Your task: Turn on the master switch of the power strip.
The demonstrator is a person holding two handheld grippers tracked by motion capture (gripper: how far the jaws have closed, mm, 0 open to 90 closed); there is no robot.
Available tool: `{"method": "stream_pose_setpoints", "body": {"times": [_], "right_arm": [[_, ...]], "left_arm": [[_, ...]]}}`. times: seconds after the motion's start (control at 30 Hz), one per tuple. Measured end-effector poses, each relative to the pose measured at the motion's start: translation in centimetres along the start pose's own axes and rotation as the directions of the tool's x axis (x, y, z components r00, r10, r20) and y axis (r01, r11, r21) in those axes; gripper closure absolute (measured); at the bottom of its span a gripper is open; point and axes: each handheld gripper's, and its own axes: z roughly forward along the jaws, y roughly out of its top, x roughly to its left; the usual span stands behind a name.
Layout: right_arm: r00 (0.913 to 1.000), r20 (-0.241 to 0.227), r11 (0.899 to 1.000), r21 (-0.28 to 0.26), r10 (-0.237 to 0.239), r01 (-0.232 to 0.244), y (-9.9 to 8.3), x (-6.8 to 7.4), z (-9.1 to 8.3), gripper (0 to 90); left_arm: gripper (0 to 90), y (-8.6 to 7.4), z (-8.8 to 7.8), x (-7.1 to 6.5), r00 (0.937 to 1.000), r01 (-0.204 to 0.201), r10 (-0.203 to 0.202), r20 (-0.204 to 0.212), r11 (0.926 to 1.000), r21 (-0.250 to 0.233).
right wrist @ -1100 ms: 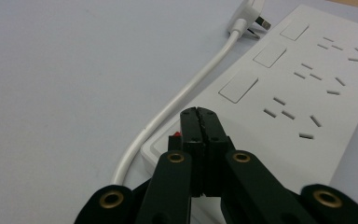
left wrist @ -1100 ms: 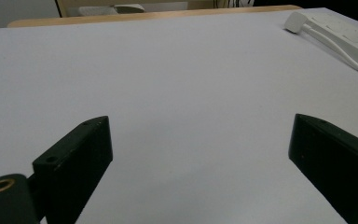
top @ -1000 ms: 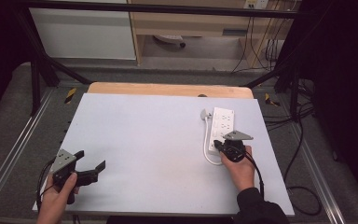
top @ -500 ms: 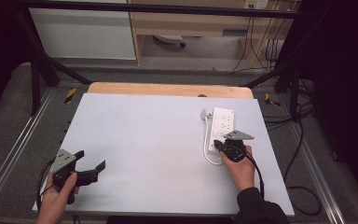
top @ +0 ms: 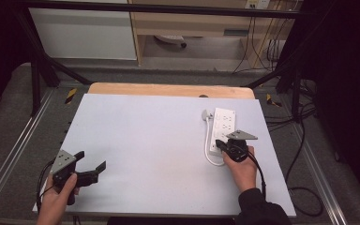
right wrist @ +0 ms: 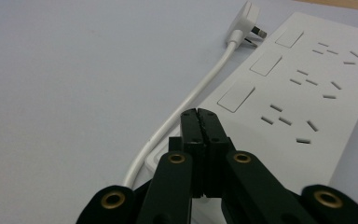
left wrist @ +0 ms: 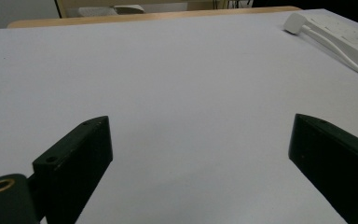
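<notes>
A white power strip [top: 223, 129] lies at the table's right, its white cable [top: 208, 150] looping along its left side to a plug [top: 206, 114] at the far end. My right gripper [top: 219, 144] is shut with nothing between its jaws, tips over the strip's near end. In the right gripper view the shut jaws point at the strip [right wrist: 307, 88], beside the cable [right wrist: 186, 102] and plug [right wrist: 247, 14]. My left gripper [top: 93, 167] stands open and empty at the table's near left. In the left gripper view its jaws stand wide over bare table, with the strip [left wrist: 349, 37] far right.
The light grey table top [top: 150, 136] has a wooden strip [top: 168, 90] along its far edge. Black frame bars and metal rails run along both sides. Dark cables hang off the right edge onto the floor. A white cabinet [top: 84, 33] stands beyond the table.
</notes>
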Motion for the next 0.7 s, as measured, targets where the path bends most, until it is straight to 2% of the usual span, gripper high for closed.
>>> {"method": "stream_pose_setpoints", "body": {"times": [0.2, 0.3, 0.6, 0.7], "right_arm": [[0.9999, -0.002, 1.0, -0.009, 0.013, -0.013, 0.1, -0.05, -0.15, 89.0], [1.0, 0.001, 1.0, -0.016, 0.005, -0.005, 0.24, 0.0, -0.24, 87.2], [1.0, -0.003, 0.999, -0.043, 0.008, -0.008, 0.73, 0.17, -0.58, 76.2], [0.9999, -0.005, 0.998, -0.054, 0.012, -0.012, 0.89, 0.19, -0.66, 68.7]], "left_arm": [[6.3, -0.01, -0.01, 0.01, 1.0, -0.001, 0.001, 0.0, 1.0, 0.001], [6.3, -0.01, -0.02, 0.01, 1.0, -0.001, 0.001, 0.0, 1.0, 0.0], [6.3, -0.02, -0.03, 0.02, 1.0, -0.001, 0.001, 0.001, 1.0, 0.001], [6.3, -0.02, -0.03, 0.02, 1.0, -0.001, 0.001, 0.001, 1.0, 0.001]]}}
